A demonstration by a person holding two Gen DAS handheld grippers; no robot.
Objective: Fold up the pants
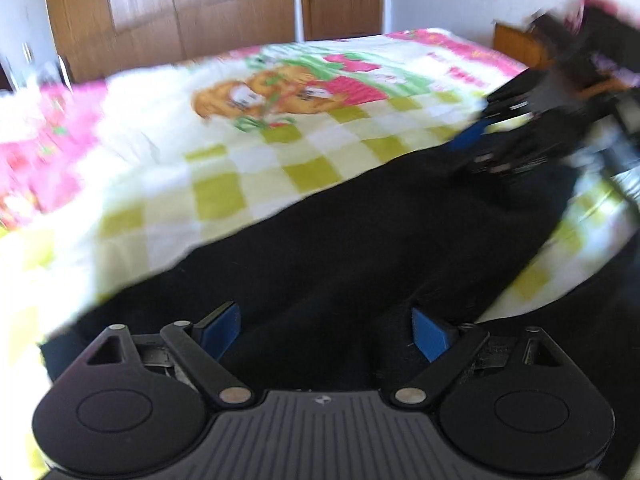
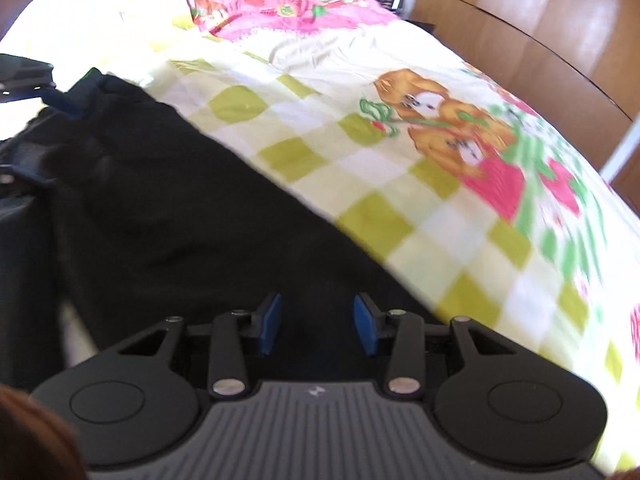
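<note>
The black pants [image 1: 340, 248] lie flat on a bed. The bed has a sheet [image 1: 248, 168] with yellow-green squares and a cartoon picture. In the left wrist view the pants run in a long dark band from 7 o'clock up to 2 o'clock. In the right wrist view they fill the left half, from 6 o'clock up to 10 o'clock.

The left gripper [image 1: 326, 330] is wide open. Its two blue pads [image 1: 226, 330] stand far apart above the black cloth. Nothing is pinched between them.

The right gripper [image 2: 318, 326] is open about halfway. Its blue pads [image 2: 270, 324] hang over the dark cloth with a clear gap, and they pinch nothing.

In the left wrist view the other gripper shows at 2 o'clock, over the far end of the pants. It is very blurry, so whether it touches the cloth is hard to say.

Brown wooden cupboard doors [image 1: 168, 12] stand behind the bed at 12 o'clock.
</note>
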